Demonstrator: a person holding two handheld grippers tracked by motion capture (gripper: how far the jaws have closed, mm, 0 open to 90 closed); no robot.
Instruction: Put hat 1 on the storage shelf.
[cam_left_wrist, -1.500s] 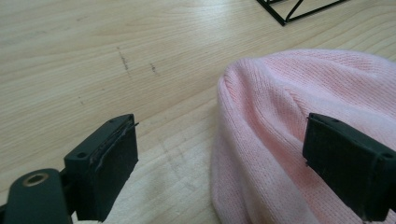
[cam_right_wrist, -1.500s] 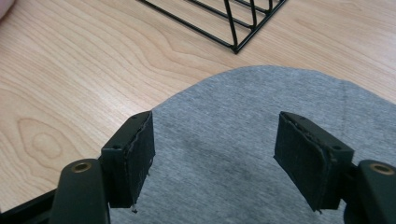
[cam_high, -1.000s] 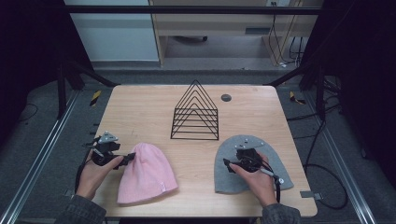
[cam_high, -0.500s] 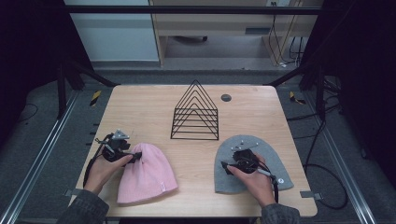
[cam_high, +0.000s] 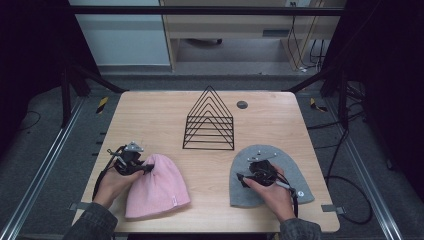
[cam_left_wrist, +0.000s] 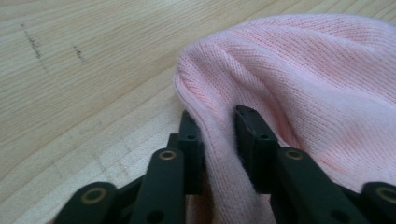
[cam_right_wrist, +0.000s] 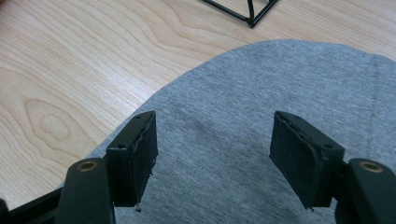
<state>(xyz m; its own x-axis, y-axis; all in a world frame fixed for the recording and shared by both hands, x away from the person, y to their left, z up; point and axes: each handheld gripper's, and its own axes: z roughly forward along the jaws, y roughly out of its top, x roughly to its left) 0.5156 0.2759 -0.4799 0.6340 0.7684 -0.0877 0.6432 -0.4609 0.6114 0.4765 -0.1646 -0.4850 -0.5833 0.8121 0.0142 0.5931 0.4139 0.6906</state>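
A pink knit beanie lies flat at the table's front left. My left gripper has just been closing its jaws and now pinches a fold of the pink beanie at its upper left edge, with my left gripper pads pressing the knit from both sides. A grey beanie lies flat at the front right. My right gripper rests over its left part. In the right gripper view my right gripper stands open above the grey beanie, nothing between its pads.
A black wire rack of triangular dividers stands at the middle of the wooden table. A small dark round disc lies behind it to the right. Cables trail from both grippers toward the front edge.
My left gripper moved right onto the pink beanie's edge and closed on a fold of it. The right gripper stayed over the grey beanie.
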